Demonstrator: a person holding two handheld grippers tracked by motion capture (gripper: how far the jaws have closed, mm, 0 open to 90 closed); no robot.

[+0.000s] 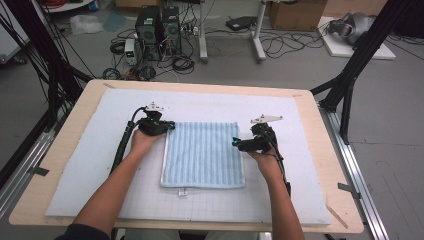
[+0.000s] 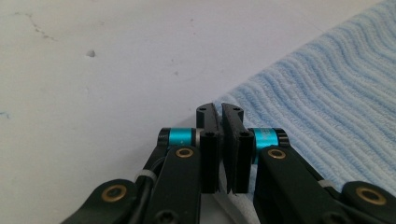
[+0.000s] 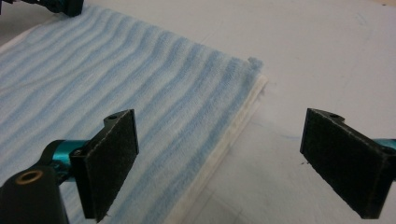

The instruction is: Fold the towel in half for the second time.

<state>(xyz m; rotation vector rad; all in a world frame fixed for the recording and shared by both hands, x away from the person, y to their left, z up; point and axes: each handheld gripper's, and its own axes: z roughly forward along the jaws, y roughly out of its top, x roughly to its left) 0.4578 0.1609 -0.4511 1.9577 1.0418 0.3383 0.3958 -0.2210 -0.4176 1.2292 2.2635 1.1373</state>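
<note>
A folded blue striped towel [image 1: 204, 154] lies flat at the middle of the white mat [image 1: 90, 175], its long axis running from the person at 6 o'clock toward the far edge at 12.

Nearest the person, the towel's near edge carries a small white tag and no gripper touches it. Farther out, the right gripper [image 1: 239, 144] sits at 3 o'clock of the towel, on its right edge close to the far right corner. Its jaws stand wide apart, and in the right gripper view [image 3: 224, 163] they straddle the layered white edge, one pad over the blue cloth and the other over bare mat, neither pressing.

Farthest, at about 11 o'clock, the left gripper [image 1: 169, 126] is at the far left corner. In the left gripper view [image 2: 220, 140] its jaws are pressed nearly together with the towel's corner running in between them, so it appears to pinch that corner.

The coming move likely turns on the right side: the edge lies directly between the open pads, and closing them would match the left grip.
</note>
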